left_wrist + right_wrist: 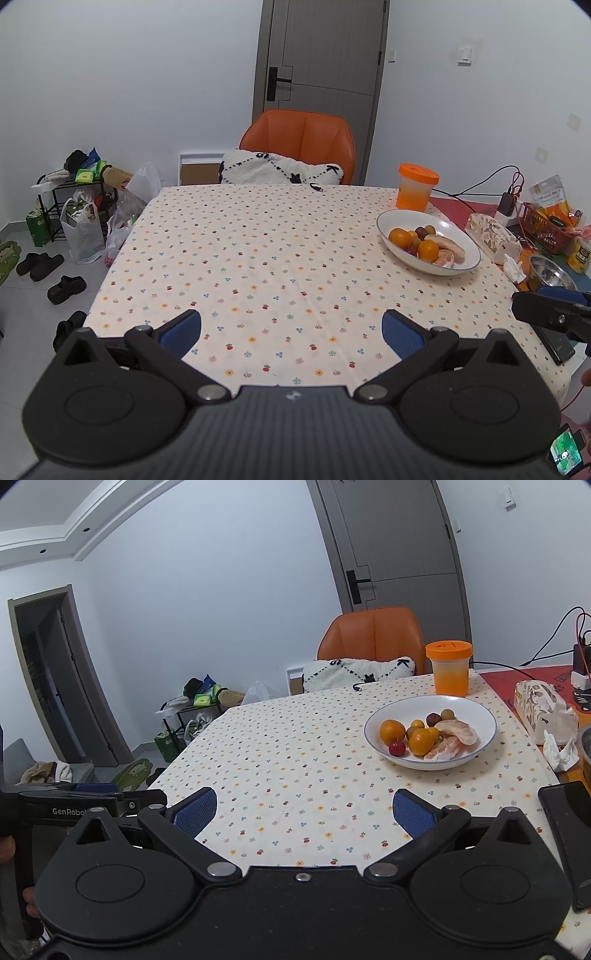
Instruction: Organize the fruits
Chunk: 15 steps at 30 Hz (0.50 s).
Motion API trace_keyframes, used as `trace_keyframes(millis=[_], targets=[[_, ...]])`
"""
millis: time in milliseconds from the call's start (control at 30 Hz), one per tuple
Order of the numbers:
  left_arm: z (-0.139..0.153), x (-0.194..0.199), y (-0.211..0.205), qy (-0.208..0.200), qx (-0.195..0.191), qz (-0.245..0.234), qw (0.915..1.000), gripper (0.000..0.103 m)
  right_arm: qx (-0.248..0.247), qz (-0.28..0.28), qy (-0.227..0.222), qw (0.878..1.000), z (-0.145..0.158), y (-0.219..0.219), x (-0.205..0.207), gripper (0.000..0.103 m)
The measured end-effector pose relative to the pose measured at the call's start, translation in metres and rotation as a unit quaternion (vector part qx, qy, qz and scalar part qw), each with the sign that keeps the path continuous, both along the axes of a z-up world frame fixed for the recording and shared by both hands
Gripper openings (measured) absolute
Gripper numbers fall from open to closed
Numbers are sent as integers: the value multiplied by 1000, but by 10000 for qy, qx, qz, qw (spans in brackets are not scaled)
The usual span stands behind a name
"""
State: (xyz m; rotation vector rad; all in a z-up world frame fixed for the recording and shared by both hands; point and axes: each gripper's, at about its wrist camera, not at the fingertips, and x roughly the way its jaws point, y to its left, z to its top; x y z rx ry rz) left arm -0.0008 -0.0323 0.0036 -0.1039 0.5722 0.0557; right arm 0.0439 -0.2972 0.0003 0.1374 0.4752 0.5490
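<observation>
Left wrist view: left gripper (pixel 291 332) empty, jaws wide, low over near edge of bench (pixel 258 258). White bowl (pixel 469 264) toward far right corner, well apart from jaws. Holds oranges (pixel 400 237), peeled citrus segments (pixel 448 249), small plums/grapes (pixel 424 232). Orange-lidded cup (pixel 416 186) just behind bowl. Right gripper (pixel 546 312) at right edge.

Right wrist view: right gripper (pixel 304 814) empty too, jaws wide, nearer the bowl (pixel 373 744). Red cherry-like fruit (pixel 397 748) at bowl's near rim, touching an orange (pixel 420 741). Judgement: oranges firm, light, prob. roll, so pinch across widest part. Segments (pixel 458 731) soft, wet, tear easy; grip light, mid-length. Small fruit slippery, approach from above.
</observation>
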Motion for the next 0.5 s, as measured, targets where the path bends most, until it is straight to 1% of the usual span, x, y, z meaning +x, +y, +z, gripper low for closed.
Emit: trace_keyframes(millis=[500], targets=[[0, 0, -1, 2, -29, 1, 10000, 103, 4, -3, 15, 10000, -1, 0, 0, 103]])
